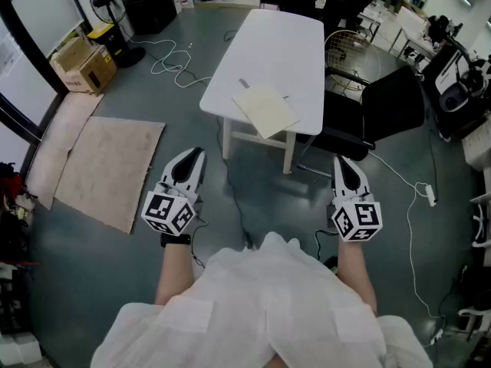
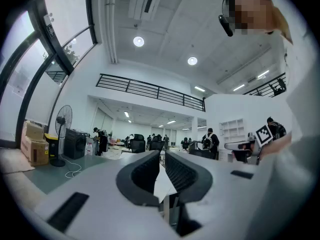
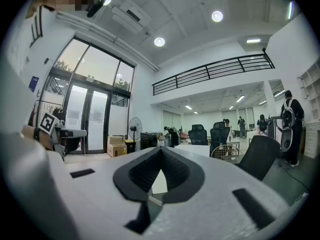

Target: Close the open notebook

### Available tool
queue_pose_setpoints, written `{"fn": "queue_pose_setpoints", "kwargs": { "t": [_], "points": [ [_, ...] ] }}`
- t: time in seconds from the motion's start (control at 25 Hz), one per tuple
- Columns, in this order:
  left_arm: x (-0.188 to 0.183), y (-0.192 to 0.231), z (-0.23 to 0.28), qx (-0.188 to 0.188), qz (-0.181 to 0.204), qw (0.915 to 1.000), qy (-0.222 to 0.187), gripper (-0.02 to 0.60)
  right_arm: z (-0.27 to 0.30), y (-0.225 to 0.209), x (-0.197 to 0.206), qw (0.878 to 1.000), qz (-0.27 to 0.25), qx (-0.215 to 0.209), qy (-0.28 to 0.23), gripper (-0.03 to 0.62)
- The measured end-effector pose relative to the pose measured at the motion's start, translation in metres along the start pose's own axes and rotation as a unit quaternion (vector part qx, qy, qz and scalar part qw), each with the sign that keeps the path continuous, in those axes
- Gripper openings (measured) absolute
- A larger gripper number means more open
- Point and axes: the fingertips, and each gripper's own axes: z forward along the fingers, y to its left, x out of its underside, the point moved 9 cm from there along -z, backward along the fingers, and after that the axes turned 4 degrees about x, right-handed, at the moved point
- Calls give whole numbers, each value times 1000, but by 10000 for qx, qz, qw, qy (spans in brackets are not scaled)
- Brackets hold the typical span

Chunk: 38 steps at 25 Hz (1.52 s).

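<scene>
The person is standing well back from the white table (image 1: pixel 285 43), holding both grippers level in front of the body and touching nothing. The right gripper (image 1: pixel 342 162) is keeping its jaws fully together, while the left gripper (image 1: pixel 196 154) is leaving only a narrow slit between its jaws; nothing is sitting in either. The notebook (image 1: pixel 265 110) is lying flat at the table's near end, showing a pale face, with its nearest corner coming close to the near edge; whether a fold is running across it is too small to tell. A small grey item (image 1: pixel 243 83) is lying just beside its far corner. Judging from here, the reach is carrying most of the risk: a dark cable (image 1: pixel 230 194) is trailing over the floor between the person and the table, and a black chair (image 1: pixel 383 106) is crowding the right edge, so a step in could be snagging or bumping. Arriving with the jaws this tight would likely be shoving the notebook toward the near edge rather than lifting a cover, and a thin cover could be slipping free partway over.
</scene>
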Motion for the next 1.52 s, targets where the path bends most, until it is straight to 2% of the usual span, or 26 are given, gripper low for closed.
{"fn": "queue_pose_setpoints", "kwargs": {
  "t": [0.6,0.88,1.52],
  "points": [
    [3,9,3,7,-45,10000,5,34,10,9,1,9999,-34,-120,59,0],
    [4,18,-2,-29,-69,10000,20,34,16,17,-2,9992,179,-255,-249,3],
    [10,50,-17,-217,-212,9995,35,34,57,50,-3,9983,152,-554,-95,16]
  ]
}}
